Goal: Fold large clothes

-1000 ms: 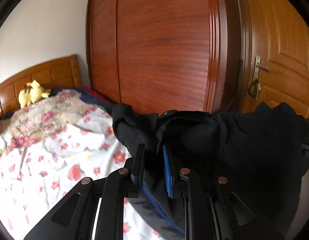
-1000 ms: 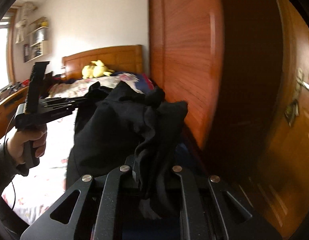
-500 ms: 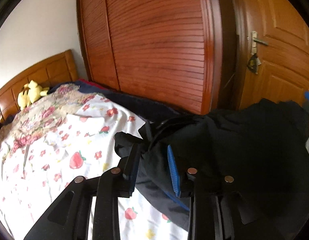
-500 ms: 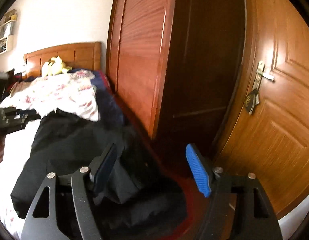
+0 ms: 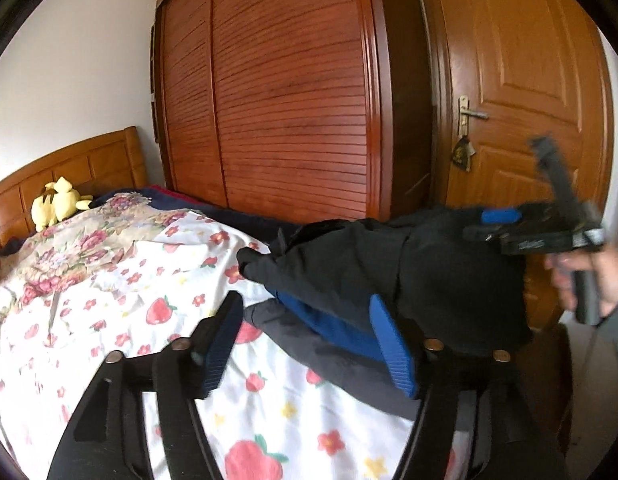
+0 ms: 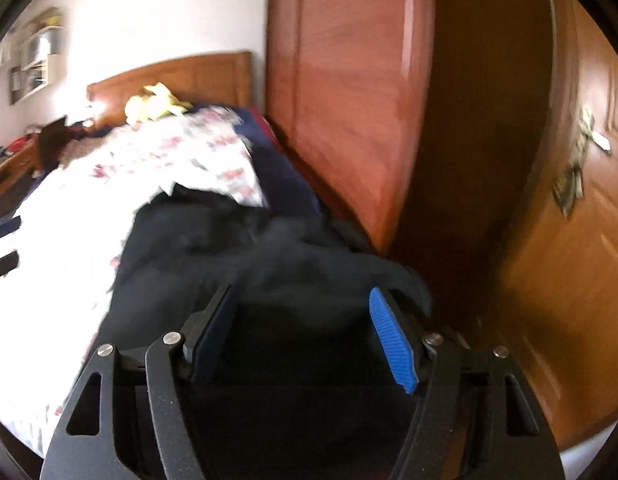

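A large black garment [image 5: 409,272] with a blue lining [image 5: 329,324] lies bunched on the bed's right side, near the wardrobe. My left gripper [image 5: 309,344] is over its left edge. Its jaws are opening, and the lining and a grey fold show between the fingers [image 5: 393,348] without being pressed. In the right wrist view the black garment [image 6: 237,256] spreads under and ahead of my right gripper [image 6: 305,336], which is open and grips nothing. From the left wrist view, the right gripper [image 5: 493,226] hovers over the garment's far right end, held by a hand [image 5: 597,280].
The bed carries a white floral sheet [image 5: 109,280], with a yellow plush toy [image 5: 57,204] by the wooden headboard [image 5: 77,168]. A slatted wardrobe [image 5: 293,92] runs close along the bed's right side. Beyond it stands a wooden door [image 5: 521,80] with a handle and keys [image 5: 463,152].
Both grippers held the lifted black garment a second ago and have opened. The garment has dropped onto the bed. My left gripper has drawn back from it toward the left.
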`<state>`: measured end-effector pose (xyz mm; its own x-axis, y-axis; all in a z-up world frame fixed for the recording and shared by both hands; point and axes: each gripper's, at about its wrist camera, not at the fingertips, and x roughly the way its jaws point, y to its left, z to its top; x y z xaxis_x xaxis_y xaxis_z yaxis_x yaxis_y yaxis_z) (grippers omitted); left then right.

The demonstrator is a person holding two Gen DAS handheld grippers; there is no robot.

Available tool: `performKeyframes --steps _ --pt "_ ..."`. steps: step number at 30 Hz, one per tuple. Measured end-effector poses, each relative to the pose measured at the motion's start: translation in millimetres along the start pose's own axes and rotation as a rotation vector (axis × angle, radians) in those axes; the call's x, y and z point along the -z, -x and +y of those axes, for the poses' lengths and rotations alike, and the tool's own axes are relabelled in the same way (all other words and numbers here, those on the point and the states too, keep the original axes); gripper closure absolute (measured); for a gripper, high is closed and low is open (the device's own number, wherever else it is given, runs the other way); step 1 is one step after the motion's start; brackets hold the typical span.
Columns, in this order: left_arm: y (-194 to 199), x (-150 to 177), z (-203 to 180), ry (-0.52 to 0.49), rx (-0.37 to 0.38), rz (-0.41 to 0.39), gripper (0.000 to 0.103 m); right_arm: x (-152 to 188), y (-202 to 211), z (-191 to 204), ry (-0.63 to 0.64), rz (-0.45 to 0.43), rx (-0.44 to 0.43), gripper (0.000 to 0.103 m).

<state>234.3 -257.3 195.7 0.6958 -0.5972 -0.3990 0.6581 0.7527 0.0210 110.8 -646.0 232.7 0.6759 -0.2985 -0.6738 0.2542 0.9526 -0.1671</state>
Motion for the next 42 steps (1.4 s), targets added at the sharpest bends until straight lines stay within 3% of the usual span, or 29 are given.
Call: performKeyframes --steps 3,8,16,20,23,32,42 --pt "24.7 5.7 7.3 0.006 0.005 -0.009 0.03 14.4 -15.7 -12.2 -0.051 0.077 -0.002 0.033" --pt "42.4 9.8 12.7 0.012 -0.006 -0.02 0.027 24.2 -14.7 -18.7 -0.081 0.108 0.001 0.033" --pt "78.5 16.5 18.0 0.028 -0.038 -0.033 0.018 17.2 43.6 -9.2 -0.098 -0.008 0.062 0.033" --pt "102.9 22.6 16.0 0.032 -0.052 -0.035 0.017 14.7 66.7 6.3 -0.086 -0.062 0.064 0.022" --pt "117.7 27.3 13.0 0.037 -0.065 -0.03 0.014 15.5 84.8 30.8 -0.081 -0.109 0.03 0.017" --pt "168.0 54.5 15.2 0.094 -0.139 -0.003 0.001 38.5 102.1 127.3 -0.022 -0.141 -0.092 0.016" --pt "215.1 87.8 21.6 0.167 -0.258 0.008 0.001 73.7 100.6 230.0 0.055 -0.162 -0.199 0.016"
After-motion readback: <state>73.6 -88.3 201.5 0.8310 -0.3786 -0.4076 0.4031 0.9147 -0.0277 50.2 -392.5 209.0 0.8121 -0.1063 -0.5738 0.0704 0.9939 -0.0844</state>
